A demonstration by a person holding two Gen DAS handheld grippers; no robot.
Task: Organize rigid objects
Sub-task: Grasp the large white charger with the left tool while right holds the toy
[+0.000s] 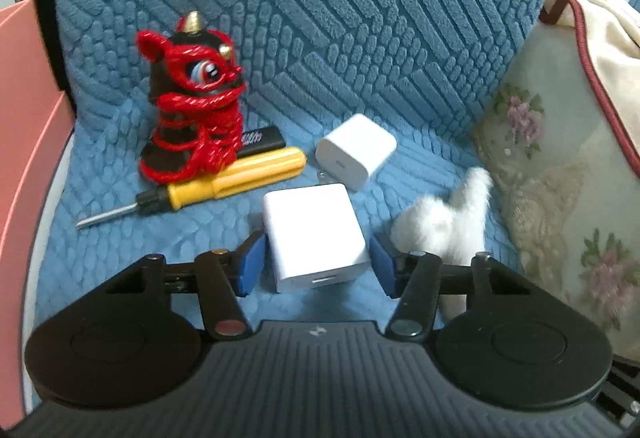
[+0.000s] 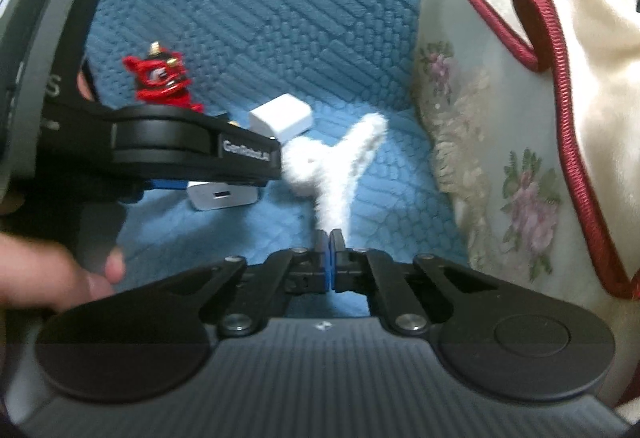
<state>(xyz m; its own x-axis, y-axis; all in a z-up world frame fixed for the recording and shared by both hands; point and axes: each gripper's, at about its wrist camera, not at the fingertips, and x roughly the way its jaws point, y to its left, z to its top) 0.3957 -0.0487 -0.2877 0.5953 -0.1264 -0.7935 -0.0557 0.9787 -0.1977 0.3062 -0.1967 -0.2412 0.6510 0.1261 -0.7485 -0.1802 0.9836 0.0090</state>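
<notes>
jaws of the left gripper [image 1: 316, 264] are standing apart around the near white plastic cube charger [image 1: 314, 236] lying on the blue textured seat cover [image 1: 360, 38]. the right gripper [image 2: 330, 238] is pinching together on the white fluffy plush toy [image 2: 332, 166], right of the charger.

L gripper [image 1: 316, 262] jaws wide apart astride near white charger [image 1: 314, 236], R gripper [image 2: 330, 238] to its right, jaws pinched on white fluffy toy [image 2: 332, 166]
</notes>
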